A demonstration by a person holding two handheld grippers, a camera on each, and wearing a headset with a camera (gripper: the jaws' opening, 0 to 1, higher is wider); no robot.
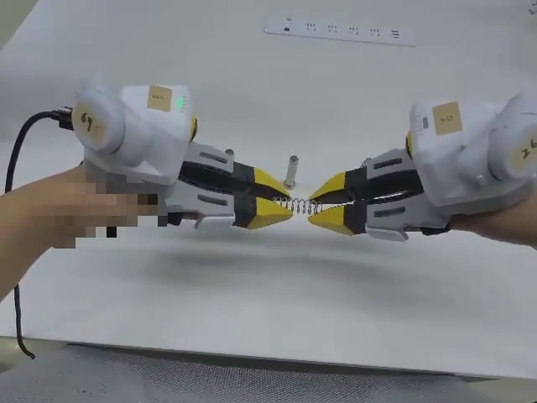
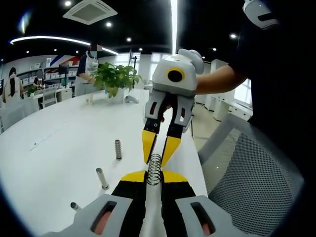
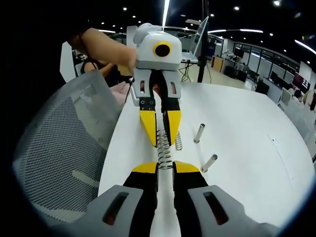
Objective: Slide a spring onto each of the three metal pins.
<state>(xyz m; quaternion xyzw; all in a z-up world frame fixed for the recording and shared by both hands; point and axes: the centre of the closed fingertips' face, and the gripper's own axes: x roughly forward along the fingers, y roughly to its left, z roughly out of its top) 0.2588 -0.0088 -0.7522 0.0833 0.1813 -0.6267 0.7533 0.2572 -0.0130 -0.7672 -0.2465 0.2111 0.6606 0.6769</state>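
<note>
Holding one spring (image 1: 301, 204) between them, left tool (image 1: 286, 206) faces right tool (image 1: 315, 206).

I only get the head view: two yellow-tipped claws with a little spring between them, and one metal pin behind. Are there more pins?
Observer: Yes, the left gripper view shows three on the table.
Visitor: Any with a spring already?
Observer: The far pin wears one; the middle pin and near pin are bare.
Visitor: Do both claws truly pinch the spring?
Observer: Yes. In the right gripper view, one end of the held spring is pinched by the right gripper, the other by the left gripper.
</note>
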